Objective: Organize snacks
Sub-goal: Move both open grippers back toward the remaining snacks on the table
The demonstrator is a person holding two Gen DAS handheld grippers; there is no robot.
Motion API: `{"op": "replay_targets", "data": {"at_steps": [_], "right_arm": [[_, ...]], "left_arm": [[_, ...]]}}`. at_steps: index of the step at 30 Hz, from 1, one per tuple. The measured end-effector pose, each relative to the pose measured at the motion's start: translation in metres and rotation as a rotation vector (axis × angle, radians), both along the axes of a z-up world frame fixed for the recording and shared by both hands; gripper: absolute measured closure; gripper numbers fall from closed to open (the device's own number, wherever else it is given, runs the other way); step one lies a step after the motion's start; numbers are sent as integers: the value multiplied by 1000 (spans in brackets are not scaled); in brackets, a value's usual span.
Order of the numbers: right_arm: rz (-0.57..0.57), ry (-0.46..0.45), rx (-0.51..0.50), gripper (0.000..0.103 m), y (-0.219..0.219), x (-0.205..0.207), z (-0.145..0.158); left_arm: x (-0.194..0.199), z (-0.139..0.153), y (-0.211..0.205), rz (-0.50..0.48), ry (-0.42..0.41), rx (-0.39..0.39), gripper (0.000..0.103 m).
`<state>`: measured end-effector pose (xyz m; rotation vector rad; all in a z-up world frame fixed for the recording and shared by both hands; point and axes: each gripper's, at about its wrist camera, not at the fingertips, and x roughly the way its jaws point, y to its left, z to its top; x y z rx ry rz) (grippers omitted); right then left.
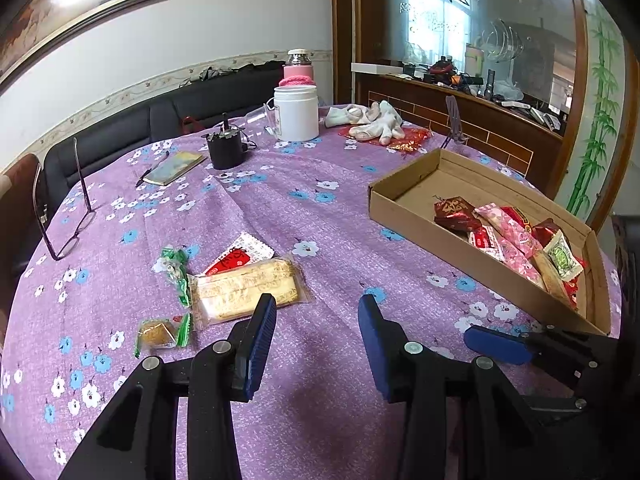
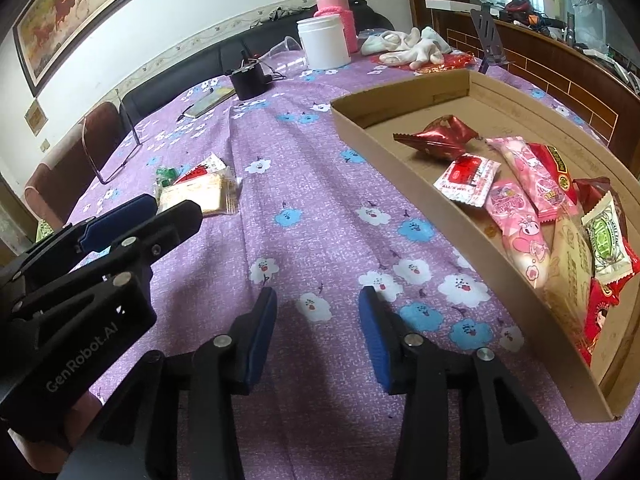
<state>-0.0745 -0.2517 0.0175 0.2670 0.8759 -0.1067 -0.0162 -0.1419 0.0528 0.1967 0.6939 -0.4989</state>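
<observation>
A round table under a purple cloth printed with white and blue flowers (image 1: 312, 208) is filling both views. Sitting on it at about three o'clock is a shallow brown cardboard tray (image 2: 400, 148), holding a heap of wrapped snacks: a dark red foil packet (image 2: 438, 136), two pink packets (image 2: 520, 224), a small red-and-white sachet (image 2: 468, 178) and a green-and-white sweet (image 2: 606, 236) (several overlapping). At about nine o'clock in the left wrist view, four snacks are lying loose on the cloth, well apart from the tray: a clear-wrapped tan biscuit slab (image 1: 244, 288), a red-and-white sachet (image 1: 240, 254) partly under it, a green twist-wrapped sweet (image 1: 176, 270) and a small brown cake in green-edged wrap (image 1: 158, 334). A white plastic jar (image 1: 297, 112) is standing at twelve o'clock. The left gripper (image 1: 316, 322) is hovering over bare cloth, jaws parted and holding nothing. The right gripper (image 2: 317, 316) is likewise released, with only cloth between its blue pads.
</observation>
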Motion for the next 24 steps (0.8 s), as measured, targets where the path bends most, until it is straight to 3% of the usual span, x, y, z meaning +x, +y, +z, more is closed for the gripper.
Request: {"op": "replay_targets", "data": {"at_steps": [4,8,14,16,19,23,24], "right_arm": [[3,-3,12,59,-1,0,0],[8,-5,18,57,-1,-1,0],[12,-8,29,55,-2,-1,-1],[13,-9,29,54,-2,0,-1],[13,-13,40,54,-3,-1,-1],[13,-15,47,54,-4,-1,-1],[13,-14,45,54,-4,-1,-1]], "left_arm": [[8,8,11,25,6,-35,58],[40,17,46,149,35,-68,58],[104,-5,104,184,294,-161,58],[116,-19,110,153,396,-178,59],[115,-25,109,134,434,-170,59],[99,-24,91,-81,530,-163,59],[95,-21,89,-85,510,-143,59]]}}
